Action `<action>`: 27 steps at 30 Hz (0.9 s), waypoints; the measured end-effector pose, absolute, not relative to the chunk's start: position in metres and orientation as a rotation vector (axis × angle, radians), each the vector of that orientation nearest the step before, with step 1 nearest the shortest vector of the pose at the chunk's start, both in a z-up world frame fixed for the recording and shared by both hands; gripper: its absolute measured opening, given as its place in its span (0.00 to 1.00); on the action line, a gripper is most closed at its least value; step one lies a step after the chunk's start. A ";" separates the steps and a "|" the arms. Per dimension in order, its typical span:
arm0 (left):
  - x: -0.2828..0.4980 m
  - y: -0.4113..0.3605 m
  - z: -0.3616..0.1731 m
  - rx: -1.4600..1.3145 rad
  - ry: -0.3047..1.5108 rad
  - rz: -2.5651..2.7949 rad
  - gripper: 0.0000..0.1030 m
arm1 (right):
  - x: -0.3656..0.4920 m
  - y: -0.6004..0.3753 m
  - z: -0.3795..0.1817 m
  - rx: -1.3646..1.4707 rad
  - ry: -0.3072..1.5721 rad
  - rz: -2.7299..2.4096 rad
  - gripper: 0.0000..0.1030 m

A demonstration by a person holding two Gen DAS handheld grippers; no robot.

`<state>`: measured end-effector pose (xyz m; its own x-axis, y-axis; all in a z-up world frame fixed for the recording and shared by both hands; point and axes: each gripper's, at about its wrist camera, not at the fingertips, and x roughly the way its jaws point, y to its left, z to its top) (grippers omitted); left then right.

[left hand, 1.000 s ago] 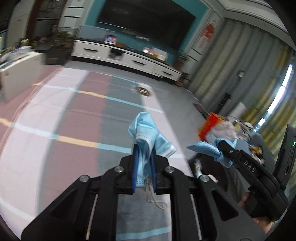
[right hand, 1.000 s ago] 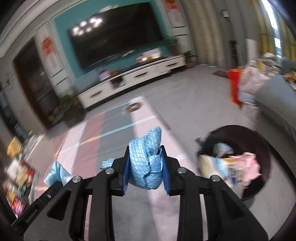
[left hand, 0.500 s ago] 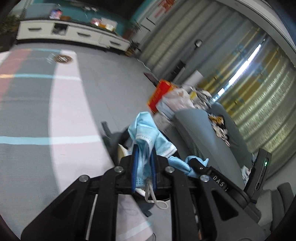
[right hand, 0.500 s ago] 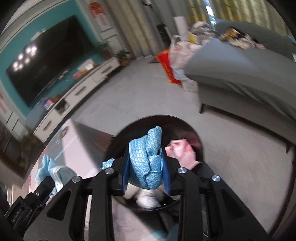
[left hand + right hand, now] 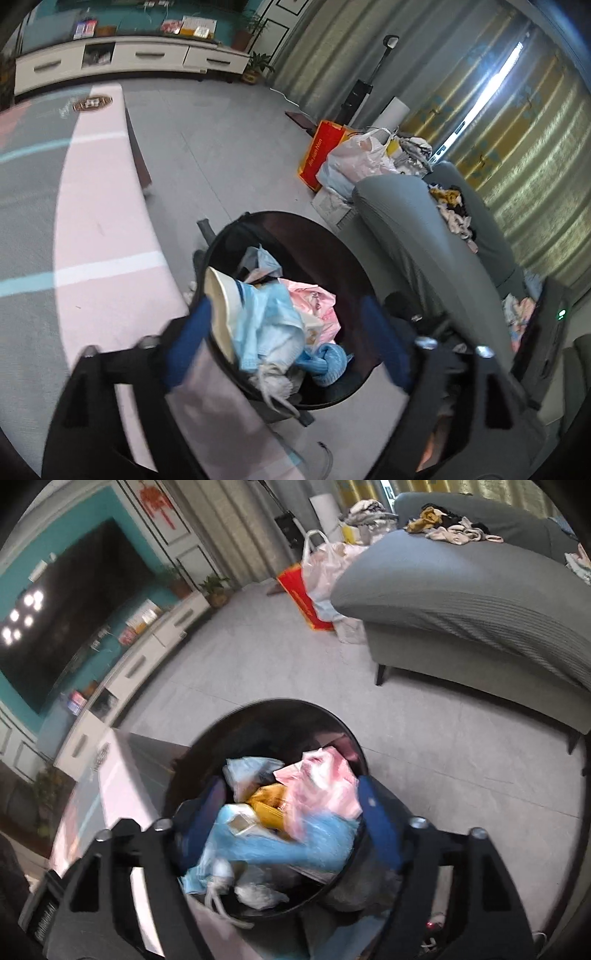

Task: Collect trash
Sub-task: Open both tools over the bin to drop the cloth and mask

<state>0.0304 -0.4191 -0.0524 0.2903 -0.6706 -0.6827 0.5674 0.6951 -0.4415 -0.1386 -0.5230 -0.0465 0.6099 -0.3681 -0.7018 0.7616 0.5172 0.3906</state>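
Two grippers over bin (image 5: 354, 266), left gripper (image 5: 291, 347) and right gripper (image 5: 291, 819): fingers opening, nothing between pads. Mask (image 5: 266, 321) and blue cloth (image 5: 327, 363) lie atop full bin, near rim. Drop judged done; remaining trash elsewhere not visible.

Both claws swung over the bin (image 5: 332, 236), opening; mask (image 5: 266, 317) and cloth (image 5: 328, 363) dropped in

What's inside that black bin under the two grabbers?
The black bin holds a light-blue face mask, a blue cloth, pink plastic bags and a yellow wrapper. Whatever lies beneath that heap is covered.
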 end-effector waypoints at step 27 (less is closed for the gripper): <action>0.015 -0.365 -0.008 -0.025 0.884 -0.673 0.97 | -0.175 -0.508 -0.005 0.628 0.544 -0.855 0.97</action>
